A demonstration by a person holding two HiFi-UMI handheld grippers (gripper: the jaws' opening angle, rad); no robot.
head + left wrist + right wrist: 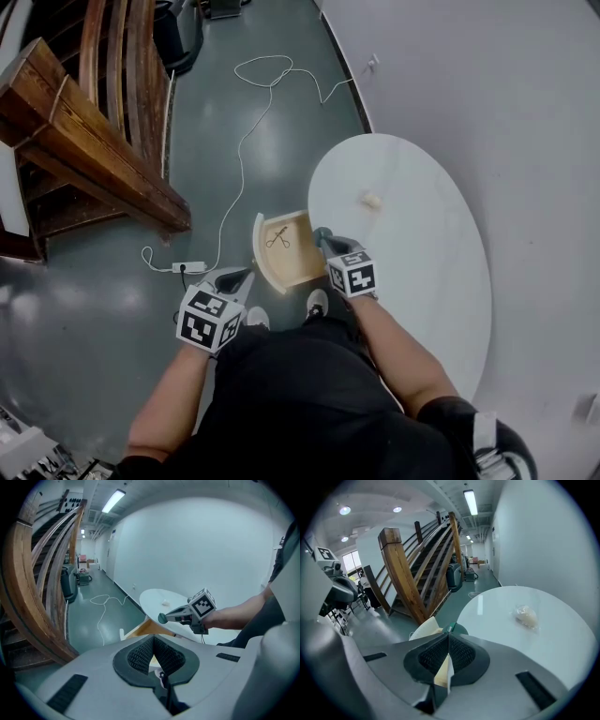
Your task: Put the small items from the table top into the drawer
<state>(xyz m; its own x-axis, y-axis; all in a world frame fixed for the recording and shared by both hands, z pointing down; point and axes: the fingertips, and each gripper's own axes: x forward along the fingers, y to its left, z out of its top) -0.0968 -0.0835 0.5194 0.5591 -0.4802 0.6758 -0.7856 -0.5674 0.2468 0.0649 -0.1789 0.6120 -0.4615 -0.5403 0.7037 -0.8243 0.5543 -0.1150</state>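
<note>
Right now your left gripper (pixel 153 641) and right gripper (pixel 449 637) are both closed and empty. The small pale lump in clear wrap (pixel 526 616) lies on the white oval table (pixel 562 648), far beyond the right one. It is likely light, soft and slippery, so pinch gently across its middle.

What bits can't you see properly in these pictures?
- Small pale wrapped lump on the white oval table: tiny in the head view, shiny wrapping in the right gripper view. What it is stays unclear.
- Small green round thing at the fingers of the right gripper: mostly hidden behind them in that gripper's view.
- Open wooden drawer: its back end is hidden under the table top, head view.
</note>
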